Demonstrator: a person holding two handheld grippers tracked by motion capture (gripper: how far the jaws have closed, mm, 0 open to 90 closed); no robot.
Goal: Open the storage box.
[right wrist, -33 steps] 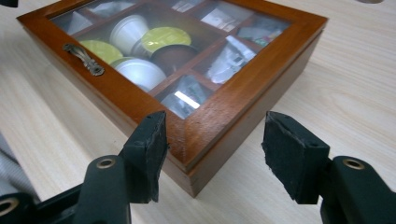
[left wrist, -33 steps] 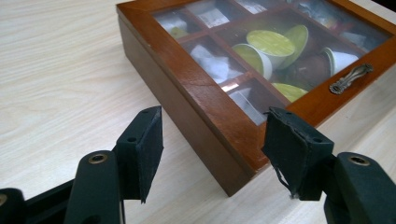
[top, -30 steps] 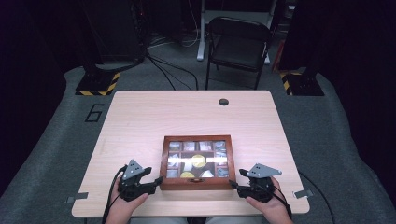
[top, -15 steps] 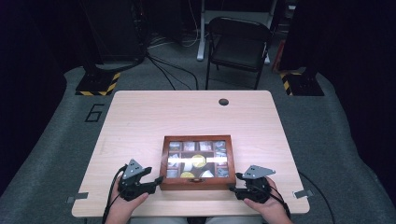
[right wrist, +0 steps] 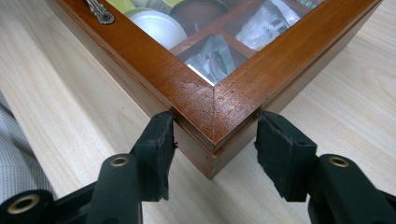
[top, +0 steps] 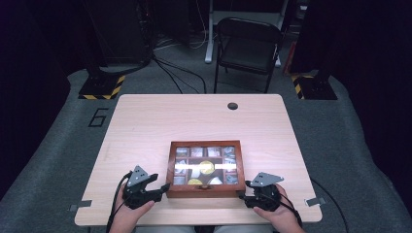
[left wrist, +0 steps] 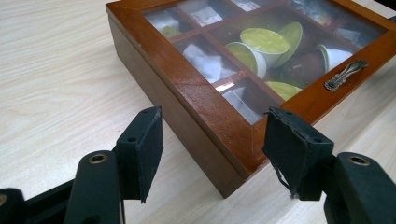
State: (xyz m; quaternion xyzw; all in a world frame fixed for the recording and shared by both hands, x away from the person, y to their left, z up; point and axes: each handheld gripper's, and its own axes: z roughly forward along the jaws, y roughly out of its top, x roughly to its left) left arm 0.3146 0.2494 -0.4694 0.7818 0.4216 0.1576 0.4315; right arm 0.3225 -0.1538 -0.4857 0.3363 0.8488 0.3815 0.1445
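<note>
A closed wooden box (top: 205, 192) with a glass lid lies near the table's front edge. Its compartments hold green-topped capsules (left wrist: 264, 42) and sachets (right wrist: 210, 58). A small metal handle (left wrist: 344, 74) sits on the lid's front rail. My left gripper (top: 163, 188) is open at the box's near-left corner (left wrist: 233, 163), one jaw on each side of it and neither touching. My right gripper (top: 244, 193) is open around the near-right corner (right wrist: 212, 116). Its left pad (right wrist: 159, 149) lies against the front wall, and its right pad (right wrist: 275, 149) stands just off the side wall.
The table (top: 194, 121) has a round cable hole (top: 232, 106) near its far edge. A folding chair (top: 248, 46) stands behind the table, with cables on the floor. A person's hands (top: 128, 216) hold both grippers at the table's front edge.
My right gripper has shifted slightly left, closer to the box's near-right corner. The left gripper and the box have stayed put.
</note>
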